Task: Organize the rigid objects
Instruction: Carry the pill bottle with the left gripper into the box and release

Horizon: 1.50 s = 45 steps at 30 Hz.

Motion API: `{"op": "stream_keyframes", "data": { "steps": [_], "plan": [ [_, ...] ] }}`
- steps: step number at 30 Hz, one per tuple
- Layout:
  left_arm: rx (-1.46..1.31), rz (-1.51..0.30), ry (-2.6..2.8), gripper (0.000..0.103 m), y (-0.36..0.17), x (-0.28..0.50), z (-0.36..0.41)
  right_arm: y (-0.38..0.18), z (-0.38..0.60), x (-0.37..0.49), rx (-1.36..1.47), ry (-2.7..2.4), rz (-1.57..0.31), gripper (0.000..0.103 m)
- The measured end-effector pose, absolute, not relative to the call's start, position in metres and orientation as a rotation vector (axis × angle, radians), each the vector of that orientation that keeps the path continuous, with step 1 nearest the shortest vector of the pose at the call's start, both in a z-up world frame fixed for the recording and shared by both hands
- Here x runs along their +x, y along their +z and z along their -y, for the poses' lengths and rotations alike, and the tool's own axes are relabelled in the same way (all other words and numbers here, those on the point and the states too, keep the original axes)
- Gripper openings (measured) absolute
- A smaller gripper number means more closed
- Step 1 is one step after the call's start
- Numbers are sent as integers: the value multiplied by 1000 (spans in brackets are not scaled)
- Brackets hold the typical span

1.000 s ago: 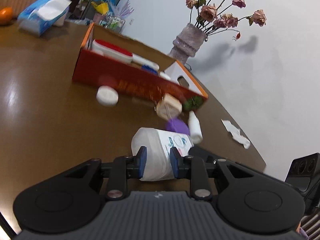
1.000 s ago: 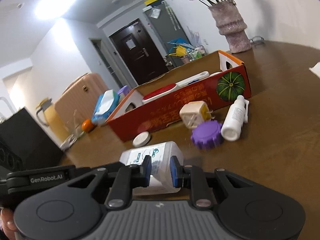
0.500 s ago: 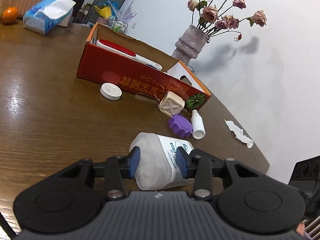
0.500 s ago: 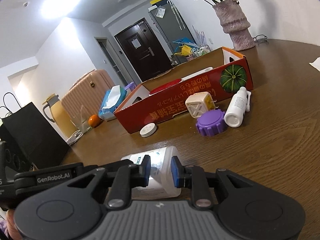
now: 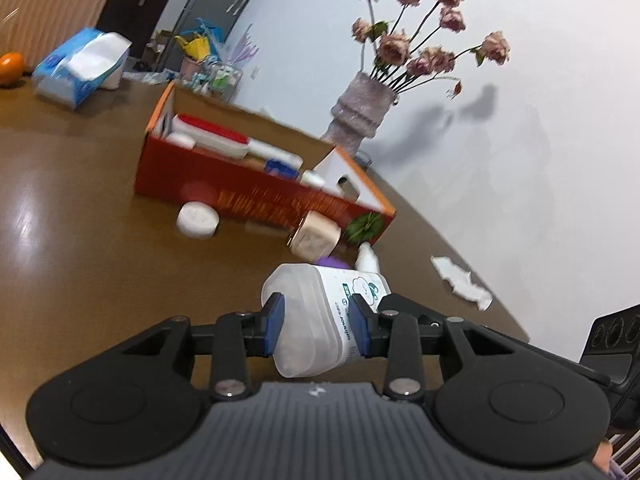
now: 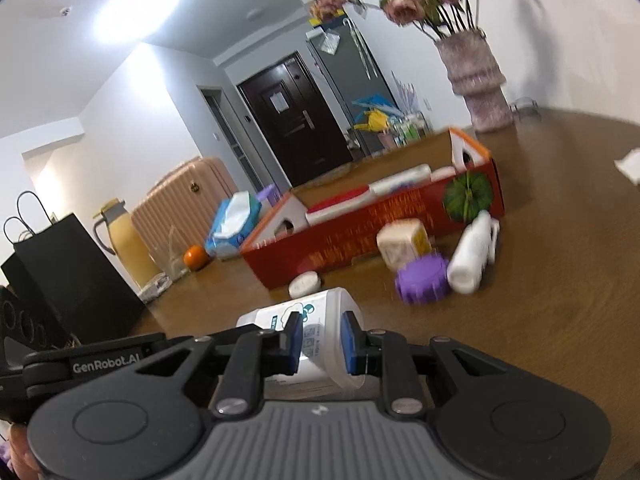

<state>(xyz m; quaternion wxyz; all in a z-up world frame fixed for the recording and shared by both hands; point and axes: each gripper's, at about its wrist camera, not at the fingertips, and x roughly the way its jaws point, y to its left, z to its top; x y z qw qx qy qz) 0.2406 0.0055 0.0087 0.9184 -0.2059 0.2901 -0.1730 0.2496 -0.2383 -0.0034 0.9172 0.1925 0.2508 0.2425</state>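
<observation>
Counter (image 5: 80,272) first, then the red box (image 5: 240,196) lying on it — the translucent bottle (image 5: 316,320) hangs above the wood, pinched at both ends: left tongs (image 5: 316,325) closing on its base, right tongs (image 6: 320,339) clamped near its other end. I would keep both ends level and carry it over the box wall. "GenRobot.AI" reads on the left tongs' housing; the bottle's label is illegible.

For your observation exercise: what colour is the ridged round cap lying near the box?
Purple cap, clearest in the right wrist view.
</observation>
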Motion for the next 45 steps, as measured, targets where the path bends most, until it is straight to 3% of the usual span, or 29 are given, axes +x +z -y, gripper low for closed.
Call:
{"op": "stream_keyframes", "data": {
  "steps": [10, 20, 26, 29, 35, 39, 42, 45],
  "plan": [
    [-379, -506, -301, 35, 82, 349, -31, 58, 208, 358, 384, 574, -427, 20],
    [-387, -611, -179, 35, 47, 434, -72, 24, 164, 469, 459, 618, -584, 20],
    [-346, -665, -124, 32, 16, 450, -82, -16, 138, 491, 413, 599, -709, 21],
    [-312, -650, -128, 44, 19, 447, -81, -15, 134, 485, 375, 590, -694, 21],
    [-307, -622, -111, 46, 29, 436, -84, 7, 151, 469, 356, 540, -631, 22],
    [-274, -592, -88, 59, 43, 418, -80, 23, 168, 455, 330, 500, -602, 23],
    [-224, -561, -94, 71, 56, 401, -72, 36, 179, 440, 294, 468, -570, 29],
    [-171, -529, -91, 77, 68, 383, -61, 51, 192, 420, 247, 433, -534, 35]
  ]
}}
